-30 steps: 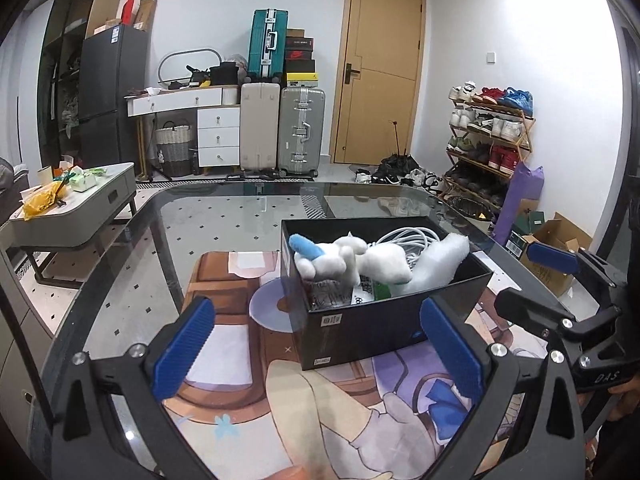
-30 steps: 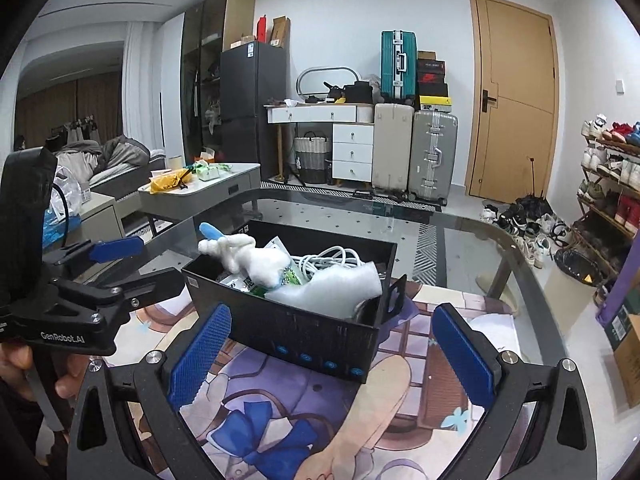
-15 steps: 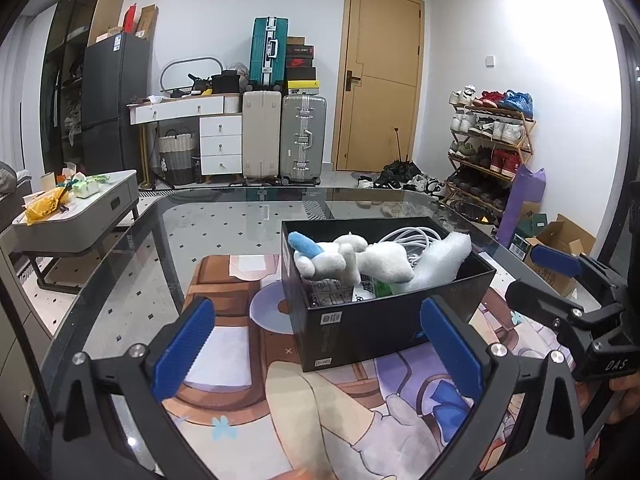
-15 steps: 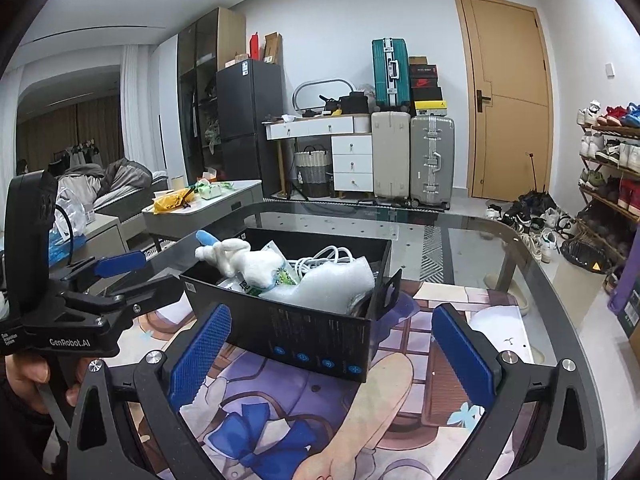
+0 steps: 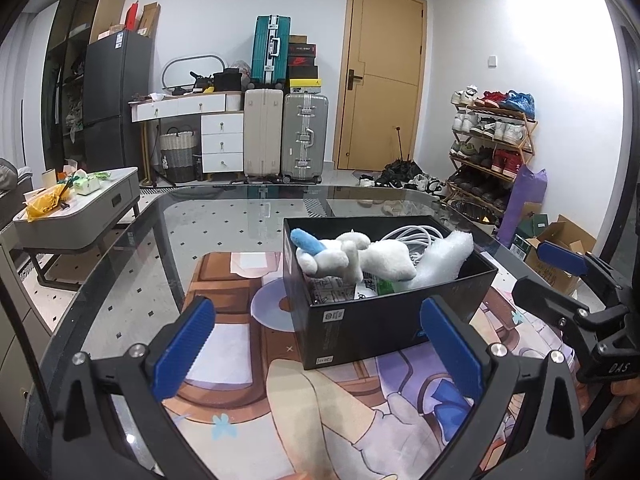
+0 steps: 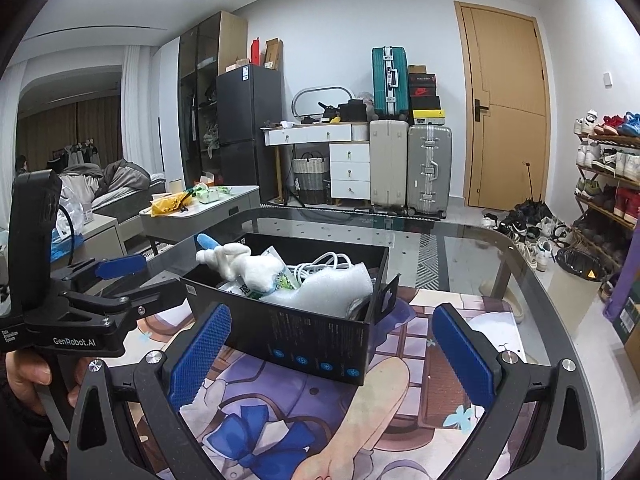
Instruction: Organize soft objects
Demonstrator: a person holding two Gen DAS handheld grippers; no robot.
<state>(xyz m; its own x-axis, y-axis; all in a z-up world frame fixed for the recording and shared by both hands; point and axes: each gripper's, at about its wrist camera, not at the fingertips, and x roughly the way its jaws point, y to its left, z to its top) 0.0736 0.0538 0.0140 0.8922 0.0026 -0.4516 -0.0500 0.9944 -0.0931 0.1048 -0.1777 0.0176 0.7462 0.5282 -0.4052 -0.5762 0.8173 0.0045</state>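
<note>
Left gripper (image 5: 318, 344): fingers spread wide, nothing between them, held above the printed mat (image 5: 224, 364) on the glass tabletop (image 5: 120, 264), short of the near wall of the black box (image 5: 372, 320).

Box sits on the mat toward the right half of the tabletop, nearer the front edge than the far edge. Lid off. Contents, left to right in the left wrist view: plush toy (image 5: 352, 258), white with a blue tip, lying on its side across the top and overhanging the left rim; coiled white cable (image 5: 416, 236) behind it; foam wrap (image 5: 444, 256) propped against the right wall. Printed packets (image 5: 340, 294) lie beneath; labels too small to read.

Right gripper (image 6: 330, 354): fingers likewise wide apart and empty, facing the box's other long wall from the right side of the tabletop.

Handling, judged: plush is light, compressible, non-slip; it should tolerate a firm pinch. Best hold is across the thick white body, since it is uppermost and unobstructed; the blue tip is thin and may pull free. Foam wrap is very light, will crush and spring back; take it at the raised upper edge. Cable may snag either item on lift. Box is light cardboard and may slide on the mat.
</note>
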